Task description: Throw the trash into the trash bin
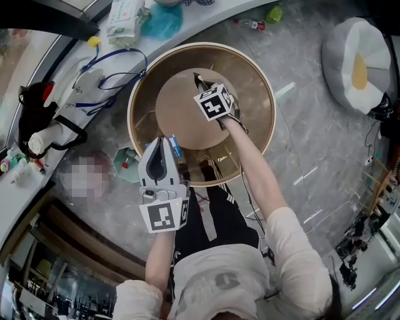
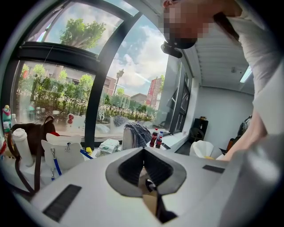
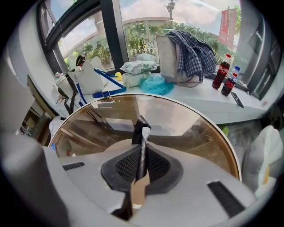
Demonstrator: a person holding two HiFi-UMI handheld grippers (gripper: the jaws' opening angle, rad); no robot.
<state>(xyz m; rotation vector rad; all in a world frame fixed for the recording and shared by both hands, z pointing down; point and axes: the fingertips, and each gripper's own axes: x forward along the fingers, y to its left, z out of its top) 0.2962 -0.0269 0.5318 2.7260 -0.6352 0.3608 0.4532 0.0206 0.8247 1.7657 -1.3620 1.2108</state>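
Floor: grey stone floor (image 1: 312,144) lay under everything, and you stood at the table's near side.
Table: a round table (image 1: 250,94) with a glass top, a pale rim and a brown disc under the middle of the glass.
Sill: a white sill (image 1: 69,69) ran along the window past the table's far-left side. On it lay a white bag (image 1: 94,78) with a blue strap, a pack of wipes (image 1: 125,19) and a teal bag (image 1: 162,22).
Cushion: a white cushion (image 1: 356,62) with a yellow patch sat on the floor, well apart to the right.
Bin: a pale angular bin (image 1: 125,164) stood on the floor just beside the table's left edge, with something red in it.
Left gripper: you held the left gripper (image 1: 164,140) over the table's near-left edge, almost level, and its jaws met at the tips.
Right gripper: you held the right gripper (image 1: 200,84) over the table's middle, pointing steeply down, with its jaws pressed on the trash.
Trash: the trash (image 3: 139,128) was a thin black strip with a white end. It stood up from between the right jaws, above the glass and not in the bin.
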